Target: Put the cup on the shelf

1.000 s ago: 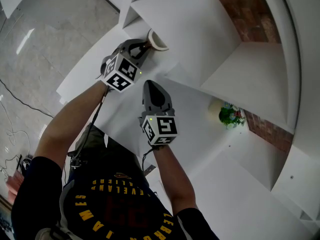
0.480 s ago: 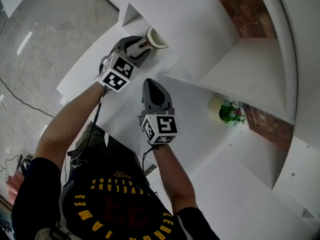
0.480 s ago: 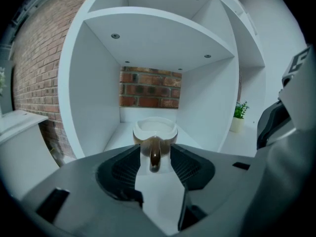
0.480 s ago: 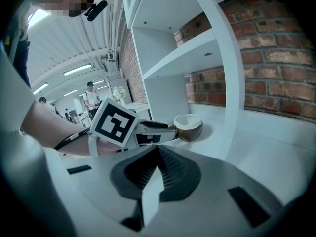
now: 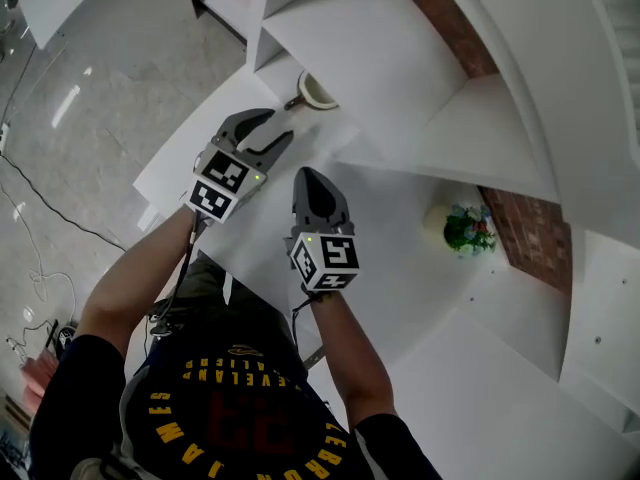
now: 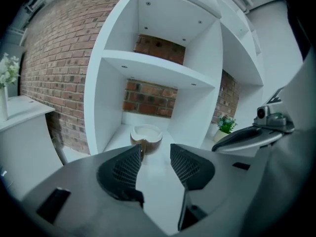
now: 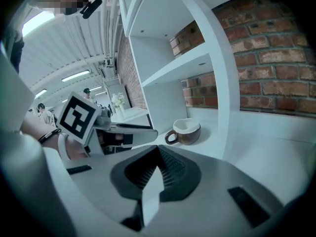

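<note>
A brown cup (image 5: 316,92) with a white inside stands upright on the floor of a white shelf compartment (image 5: 290,73). My left gripper (image 5: 277,126) hangs just short of it, jaws open with nothing between them. In the left gripper view the cup (image 6: 146,138) sits beyond the fingertips of that gripper (image 6: 156,152), apart from them. My right gripper (image 5: 311,176) is shut and empty, below and right of the left one. In the right gripper view the cup (image 7: 185,131) shows its handle to the left, past my right gripper (image 7: 159,150).
White shelving (image 5: 420,78) with a brick back wall (image 6: 153,98) rises around the cup. A small potted green plant (image 5: 465,230) stands in the compartment to the right. A white counter (image 5: 240,228) runs under both grippers. Cables lie on the grey floor (image 5: 40,168).
My left gripper has let go of the cup, opened its jaws and drawn back from the shelf. The cup stays on the shelf. The right gripper has barely moved.
</note>
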`<state>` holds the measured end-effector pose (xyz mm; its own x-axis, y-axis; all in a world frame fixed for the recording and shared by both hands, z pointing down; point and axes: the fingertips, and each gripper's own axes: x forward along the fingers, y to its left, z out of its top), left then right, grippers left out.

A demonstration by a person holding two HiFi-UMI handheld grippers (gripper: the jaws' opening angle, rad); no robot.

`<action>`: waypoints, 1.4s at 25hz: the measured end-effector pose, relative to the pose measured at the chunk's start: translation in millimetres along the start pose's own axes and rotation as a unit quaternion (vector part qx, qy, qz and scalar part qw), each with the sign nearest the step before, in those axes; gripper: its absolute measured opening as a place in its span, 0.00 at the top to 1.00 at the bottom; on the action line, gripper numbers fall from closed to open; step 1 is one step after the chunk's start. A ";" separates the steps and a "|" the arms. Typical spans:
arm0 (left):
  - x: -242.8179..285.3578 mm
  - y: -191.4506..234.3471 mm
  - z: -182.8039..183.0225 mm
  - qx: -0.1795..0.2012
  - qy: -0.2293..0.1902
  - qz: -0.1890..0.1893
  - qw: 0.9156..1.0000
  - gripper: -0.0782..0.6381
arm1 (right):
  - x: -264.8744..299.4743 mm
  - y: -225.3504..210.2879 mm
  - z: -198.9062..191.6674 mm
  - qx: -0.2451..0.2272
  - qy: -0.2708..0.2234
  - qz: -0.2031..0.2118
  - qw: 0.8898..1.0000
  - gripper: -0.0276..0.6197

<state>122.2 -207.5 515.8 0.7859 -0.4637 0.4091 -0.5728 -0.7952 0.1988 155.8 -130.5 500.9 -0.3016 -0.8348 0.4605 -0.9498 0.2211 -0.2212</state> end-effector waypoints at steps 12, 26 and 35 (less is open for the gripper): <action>-57.6 -58.6 47.5 -0.050 -0.057 -0.051 0.996 0.66 | -35.4 -2.0 24.8 0.022 -0.053 0.003 0.998 0.95; -131.2 -79.2 149.1 -0.031 -0.162 -0.039 0.986 0.67 | -83.7 14.2 100.0 -0.004 -0.103 -0.025 0.994 0.95; -168.3 -108.8 196.2 0.055 -0.190 -0.051 0.979 0.67 | -108.7 41.2 160.7 -0.011 -0.159 -0.024 0.987 0.95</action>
<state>98.0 -119.6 250.6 0.8797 -0.4748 0.0267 -0.4745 -0.8727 0.1150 162.8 -111.7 303.6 -0.2188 -0.9597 0.1764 -0.9650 0.1860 -0.1850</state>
